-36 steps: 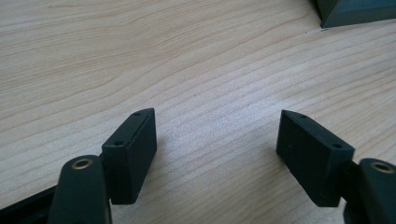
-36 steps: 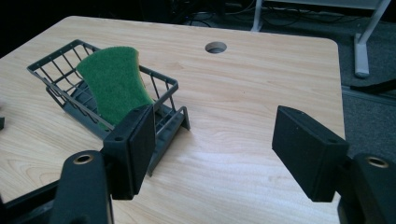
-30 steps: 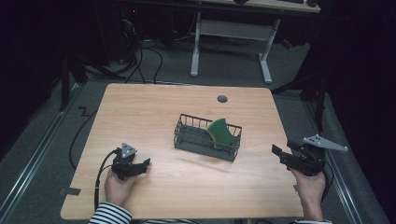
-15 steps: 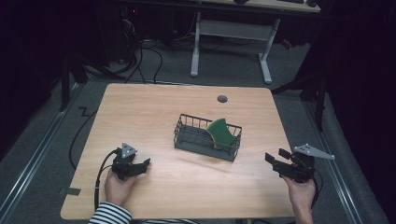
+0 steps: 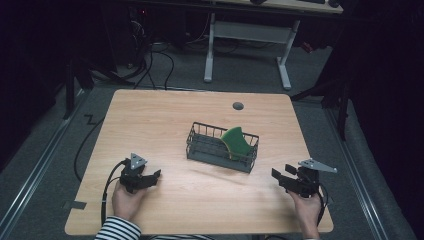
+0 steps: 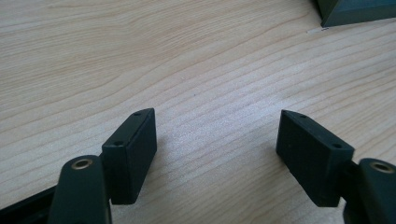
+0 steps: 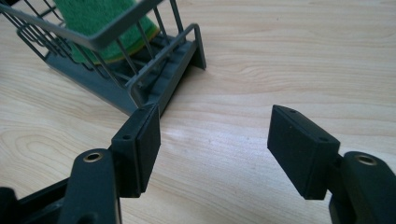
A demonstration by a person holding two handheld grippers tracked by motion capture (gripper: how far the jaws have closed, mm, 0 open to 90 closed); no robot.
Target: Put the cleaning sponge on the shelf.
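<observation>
With both jaws apart, the right claw (image 7: 214, 140) sits close before the basket (image 7: 154, 84) and may push it away.

Both tongs sit low over the counter (image 5: 200, 115), each held from behind by a hand. The left tongs (image 5: 150, 176) lie toward its near-left corner, jaws spread apart and empty. The right tongs (image 5: 281, 176) lie toward its near-right corner, jaws likewise spread and empty.

I see my left tool (image 5: 142, 178) and right tool (image 5: 294, 181): black bodies, blocky screw-holed jaws, brass-ringed pivots, grey three-cornered plates, trailing black cables. My left sleeve (image 5: 118, 231) is black-and-white striped.
</observation>
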